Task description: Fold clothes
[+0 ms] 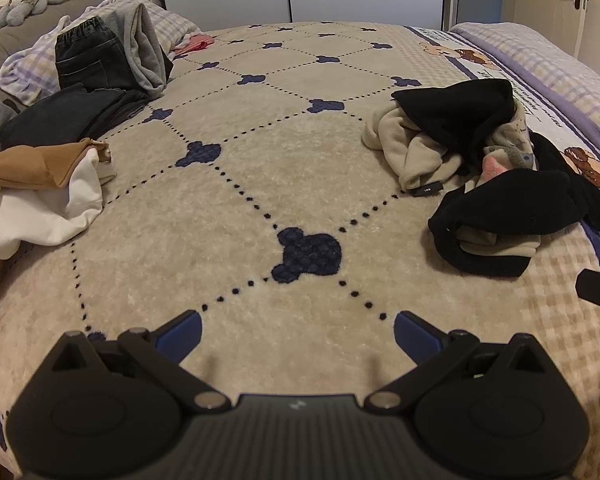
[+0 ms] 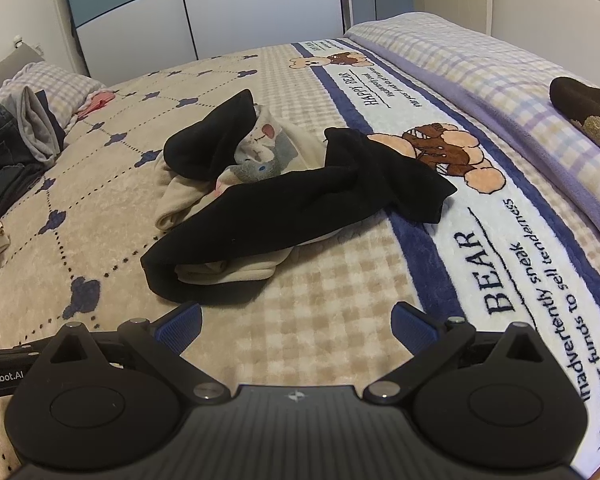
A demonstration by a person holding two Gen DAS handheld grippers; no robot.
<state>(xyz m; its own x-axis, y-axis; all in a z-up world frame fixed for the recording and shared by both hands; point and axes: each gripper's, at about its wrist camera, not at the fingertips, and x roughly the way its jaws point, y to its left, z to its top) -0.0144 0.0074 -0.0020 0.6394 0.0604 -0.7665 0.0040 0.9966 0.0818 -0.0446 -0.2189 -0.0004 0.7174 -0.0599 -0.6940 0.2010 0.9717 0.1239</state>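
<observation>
Both tools empty, jaws spread wide: left gripper (image 1: 298,330) and right gripper (image 2: 296,326) hover low over the bed blanket (image 1: 260,184). Target looks like the crumpled black-and-cream garment (image 2: 284,200), lying toward the blanket's right edge beside the bear border (image 2: 440,152). Best approach, my guess: pinch 2 separate edges of the near black hem, lift, shake flat onto the bare middle before folding. Other clothes sit along the blanket's left edge: white-and-tan piece (image 1: 40,200), dark stack (image 1: 88,68). Wardrobe doors (image 2: 220,8) behind.
</observation>
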